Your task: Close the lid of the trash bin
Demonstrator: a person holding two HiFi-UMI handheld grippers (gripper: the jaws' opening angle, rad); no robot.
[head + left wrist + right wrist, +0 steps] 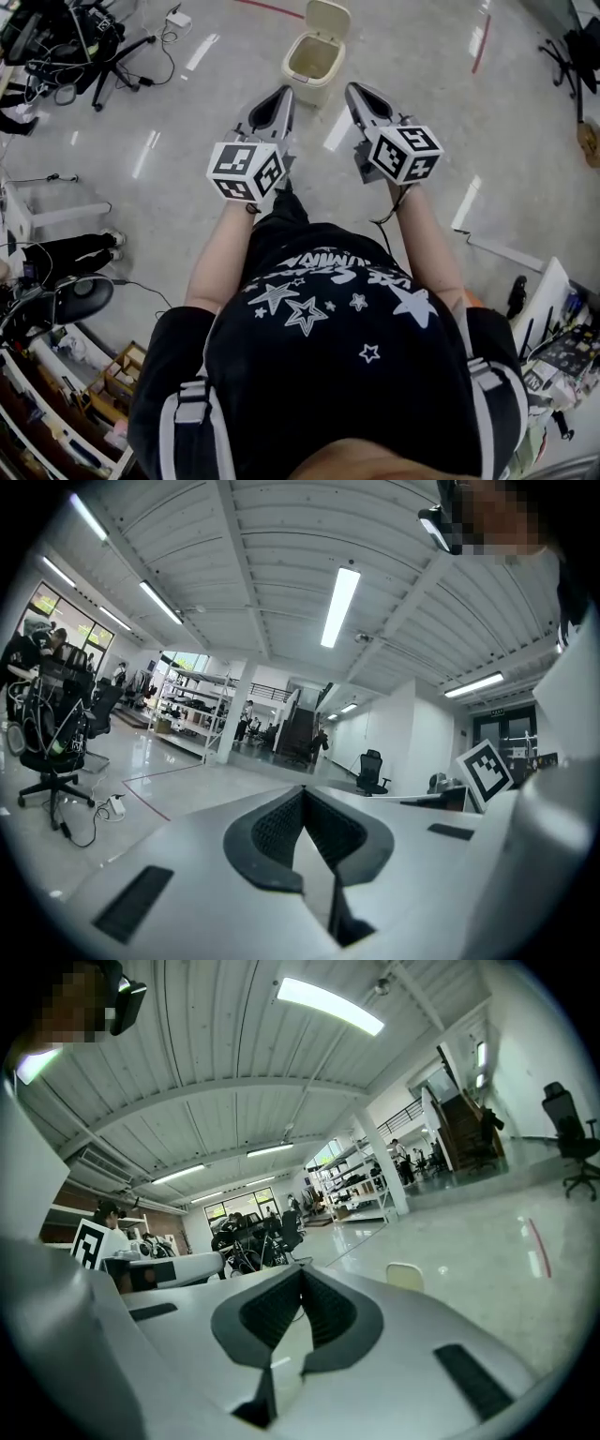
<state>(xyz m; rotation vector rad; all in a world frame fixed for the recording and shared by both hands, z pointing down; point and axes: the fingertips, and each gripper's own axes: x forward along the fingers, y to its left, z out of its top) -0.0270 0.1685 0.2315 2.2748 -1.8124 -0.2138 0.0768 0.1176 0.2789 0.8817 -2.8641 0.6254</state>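
Observation:
The cream trash bin (312, 62) stands on the grey floor ahead of me, its lid (328, 18) tipped up and back so the inside shows. Both grippers are held in the air short of the bin, pointing toward it and touching nothing. The left gripper (283, 93) is shut and empty, near the bin's left front side. The right gripper (354, 90) is also shut and empty, just right of the bin. In the left gripper view the left gripper (303, 790) hides the bin. In the right gripper view the raised lid (405, 1277) peeks over the right gripper (302, 1268).
An office chair (86, 42) with tangled cables and a power strip (178, 18) sit at the far left. Red tape lines (272, 8) cross the floor behind the bin. Shelving (112, 380) stands by my left side, a cluttered bench (562, 347) at my right.

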